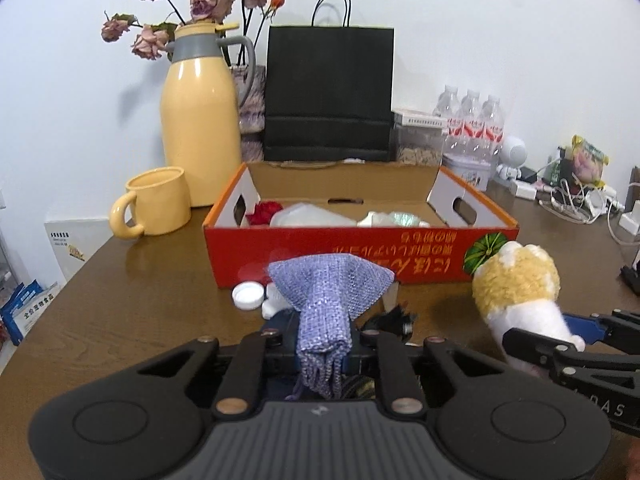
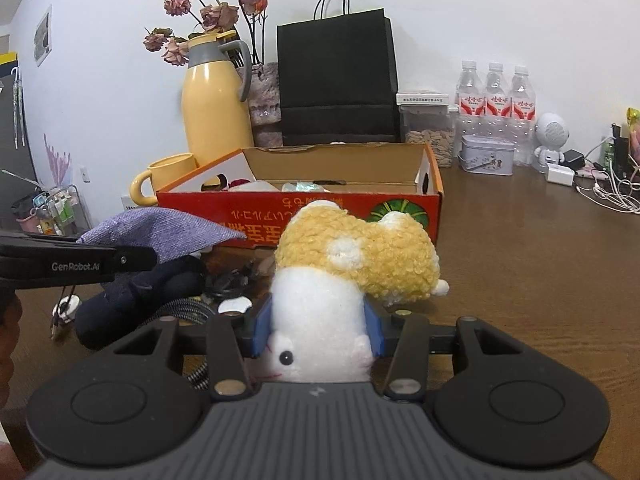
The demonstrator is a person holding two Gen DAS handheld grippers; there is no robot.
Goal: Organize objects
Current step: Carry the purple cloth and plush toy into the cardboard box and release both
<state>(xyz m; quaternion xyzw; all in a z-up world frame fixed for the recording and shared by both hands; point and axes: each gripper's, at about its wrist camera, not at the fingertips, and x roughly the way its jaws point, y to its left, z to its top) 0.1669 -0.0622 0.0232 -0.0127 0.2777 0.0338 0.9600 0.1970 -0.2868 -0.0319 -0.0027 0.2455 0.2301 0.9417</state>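
My left gripper (image 1: 322, 344) is shut on a purple knit cloth (image 1: 328, 300), held just above the table in front of the red cardboard box (image 1: 360, 252). The cloth also shows in the right wrist view (image 2: 160, 232). My right gripper (image 2: 318, 328) is shut on a yellow and white plush toy (image 2: 352, 260), held upside down before the box (image 2: 300, 210). The toy shows at the right of the left wrist view (image 1: 516, 284). The box holds a red item (image 1: 262, 212) and white packets (image 1: 312, 216).
A white cap (image 1: 248, 296), a dark blue pouch (image 2: 140, 292) and a black cable (image 2: 232, 280) lie before the box. A yellow mug (image 1: 156, 208), yellow jug (image 1: 200, 120), black bag (image 1: 328, 92), bottles (image 2: 496, 96) and chargers (image 2: 592, 184) stand behind and right.
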